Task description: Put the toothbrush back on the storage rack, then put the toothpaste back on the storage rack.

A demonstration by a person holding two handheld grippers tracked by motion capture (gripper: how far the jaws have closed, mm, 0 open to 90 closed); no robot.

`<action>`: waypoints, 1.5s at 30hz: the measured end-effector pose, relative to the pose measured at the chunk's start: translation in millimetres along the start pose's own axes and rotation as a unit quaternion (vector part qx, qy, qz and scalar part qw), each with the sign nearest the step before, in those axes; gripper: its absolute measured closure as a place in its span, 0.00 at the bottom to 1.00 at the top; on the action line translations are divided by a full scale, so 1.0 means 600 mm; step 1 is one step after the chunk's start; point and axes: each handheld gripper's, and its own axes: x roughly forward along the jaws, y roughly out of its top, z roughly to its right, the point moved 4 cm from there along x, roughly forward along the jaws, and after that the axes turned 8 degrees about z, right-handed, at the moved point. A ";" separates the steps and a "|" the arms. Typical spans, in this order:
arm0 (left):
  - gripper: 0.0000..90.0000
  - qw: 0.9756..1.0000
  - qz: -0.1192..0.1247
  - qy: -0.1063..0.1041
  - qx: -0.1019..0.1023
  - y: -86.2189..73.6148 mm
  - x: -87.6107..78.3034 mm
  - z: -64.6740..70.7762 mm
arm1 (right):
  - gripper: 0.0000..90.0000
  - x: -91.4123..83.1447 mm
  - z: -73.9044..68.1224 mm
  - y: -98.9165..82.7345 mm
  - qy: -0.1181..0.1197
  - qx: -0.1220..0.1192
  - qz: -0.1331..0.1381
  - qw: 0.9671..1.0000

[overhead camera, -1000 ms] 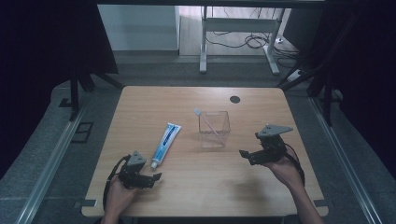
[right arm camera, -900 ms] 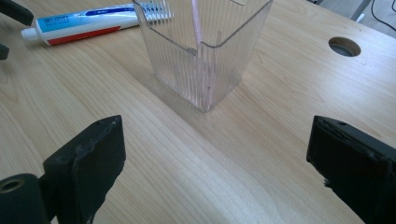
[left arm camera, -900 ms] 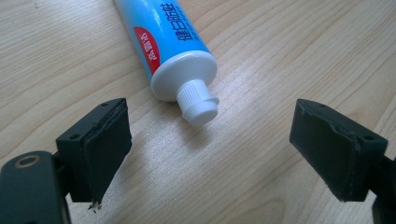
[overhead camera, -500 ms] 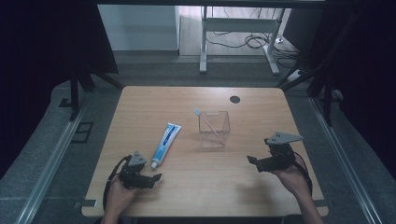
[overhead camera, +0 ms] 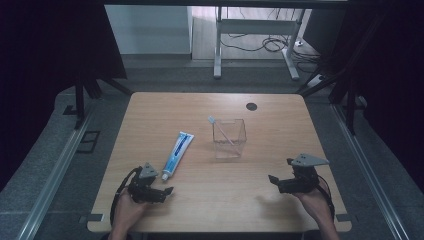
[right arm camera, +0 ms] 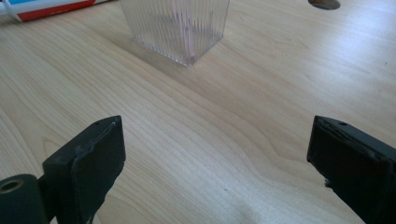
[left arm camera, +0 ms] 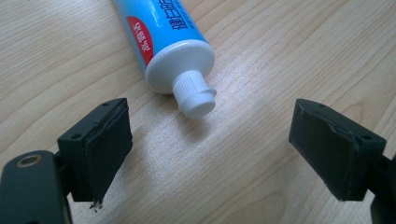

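A blue and white toothpaste tube [overhead camera: 177,154] lies on the wooden table [overhead camera: 150,115], its white cap [left arm camera: 196,95] pointing at my left gripper [overhead camera: 167,191]. That gripper rests near the front left edge, open, and the cap sits just beyond its jaws [left arm camera: 219,154]. A clear ribbed plastic cup [overhead camera: 229,138] stands mid-table with a toothbrush [overhead camera: 220,129] leaning inside it. My right gripper [overhead camera: 272,180] hovers at the front right, open and empty, facing the cup [right arm camera: 180,28] from a distance.
A round cable hole [overhead camera: 251,106] is set into the table's far side. Dark curtains flank both sides. Beyond the far edge stand a desk frame [overhead camera: 250,45] and loose cables on the floor.
My right gripper has drawn back toward the front edge and lowered. The left gripper, tube and cup stay where they were.
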 end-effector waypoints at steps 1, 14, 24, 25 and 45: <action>0.15 1.000 0.000 0.000 0.000 0.000 0.000 0.000 | 0.05 0.000 0.000 0.000 0.000 0.000 0.000 1.000; 0.15 1.000 -0.001 0.012 -0.015 0.005 -0.003 -0.002 | 0.06 0.006 0.005 -0.053 -0.005 0.007 -0.015 1.000; 0.28 0.999 0.007 0.012 -0.032 0.013 -0.009 -0.008 | 0.09 0.008 0.015 -0.067 -0.012 -0.002 -0.019 1.000; 0.30 0.999 0.010 0.011 -0.031 0.014 -0.010 -0.008 | 0.09 0.009 0.015 -0.068 -0.013 -0.002 -0.019 1.000; 0.84 1.000 0.001 0.000 -0.031 0.050 -0.019 0.000 | 0.11 0.013 0.015 -0.080 -0.008 -0.014 -0.033 0.999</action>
